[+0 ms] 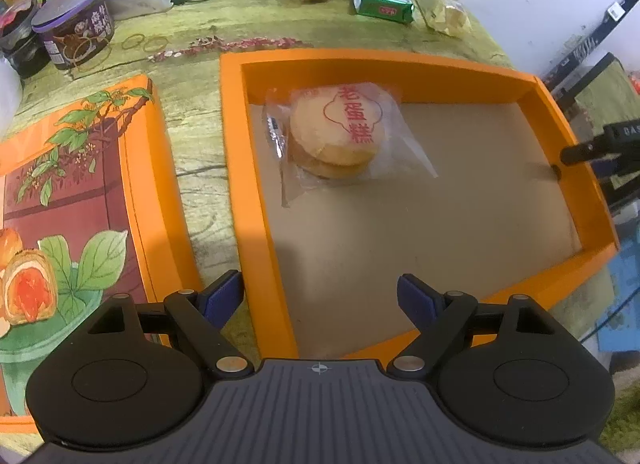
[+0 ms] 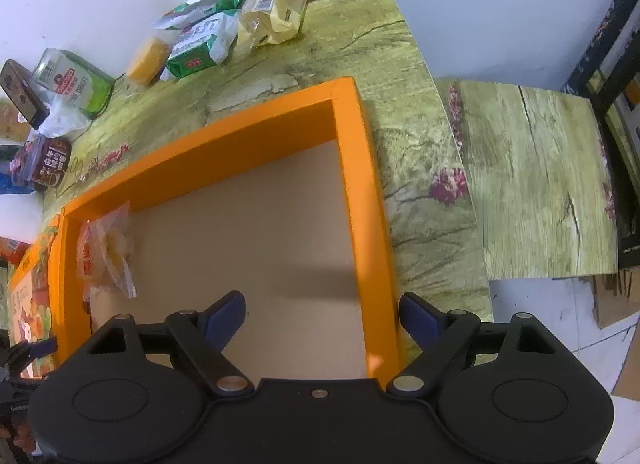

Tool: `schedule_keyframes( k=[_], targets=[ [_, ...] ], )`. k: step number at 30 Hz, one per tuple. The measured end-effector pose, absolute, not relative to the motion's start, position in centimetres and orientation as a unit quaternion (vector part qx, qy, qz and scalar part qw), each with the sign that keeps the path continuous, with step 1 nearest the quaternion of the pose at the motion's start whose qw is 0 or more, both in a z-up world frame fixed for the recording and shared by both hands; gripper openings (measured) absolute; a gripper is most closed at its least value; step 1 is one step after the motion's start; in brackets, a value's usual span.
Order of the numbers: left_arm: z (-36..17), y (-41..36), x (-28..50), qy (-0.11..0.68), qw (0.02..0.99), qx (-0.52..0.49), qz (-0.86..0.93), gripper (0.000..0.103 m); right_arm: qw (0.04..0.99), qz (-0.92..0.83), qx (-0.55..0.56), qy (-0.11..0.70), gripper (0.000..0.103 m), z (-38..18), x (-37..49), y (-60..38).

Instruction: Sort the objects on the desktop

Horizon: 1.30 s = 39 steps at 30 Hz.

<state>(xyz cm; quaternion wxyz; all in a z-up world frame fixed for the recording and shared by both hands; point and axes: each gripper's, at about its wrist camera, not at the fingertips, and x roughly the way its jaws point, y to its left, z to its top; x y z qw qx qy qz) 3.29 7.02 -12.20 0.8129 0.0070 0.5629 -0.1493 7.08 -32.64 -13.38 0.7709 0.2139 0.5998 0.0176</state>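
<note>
Both the left gripper (image 1: pixel 320 300) and right gripper (image 2: pixel 322 318) gape empty above the open orange cardboard box (image 1: pixel 232 168) holding 1 clear-wrapped round cake (image 1: pixel 336 130).

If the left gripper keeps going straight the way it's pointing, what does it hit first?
Most likely the bare brown floor of the orange box, just inside its left wall. The left gripper is open and empty, and the wrapped cake lies farther ahead, though depth is hard to judge.

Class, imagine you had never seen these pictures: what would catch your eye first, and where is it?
First, the big open orange cardboard box in the middle of the green patterned table, holding one clear-wrapped round yellow cake near its far left corner. Left of it lies the orange illustrated box lid, and both open grippers hover above.
</note>
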Motion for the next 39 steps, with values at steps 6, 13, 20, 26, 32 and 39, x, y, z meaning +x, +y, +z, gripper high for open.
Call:
schedule_keyframes(
  k=[6, 13, 20, 26, 32, 39],
  targets=[
    [-12.2, 6.8, 2.7, 0.565, 0.811, 0.008, -0.153, 0.085, 0.77, 0.021, 0.211, 0.602, 0.084, -13.8, 7.6, -32.8],
    [-11.4, 7.2, 2.6, 0.558, 0.817, 0.018, -0.145, 0.085, 0.772, 0.012, 0.202, 0.602, 0.083, -13.4, 7.5, -33.2],
    [-9.1, 7.5, 3.4, 0.526, 0.838, 0.03, -0.142, 0.085, 0.806, 0.0, 0.134, 0.577, 0.083, -9.6, 7.5, -32.4],
    [-7.7, 5.5, 4.9, 0.5, 0.848, 0.038, -0.173, 0.085, 0.826, 0.083, 0.118, 0.544, 0.083, -6.5, 8.5, -27.9],
    [-8.2, 2.8, 5.9, 0.493, 0.846, 0.063, -0.196, 0.084, 0.819, 0.161, 0.101, 0.541, 0.083, -6.5, 10.5, -22.5],
    [-9.8, 1.0, 6.7, 0.496, 0.839, 0.084, -0.208, 0.083, 0.796, 0.212, 0.11, 0.556, 0.082, -8.2, 12.8, -18.1]
  ],
)
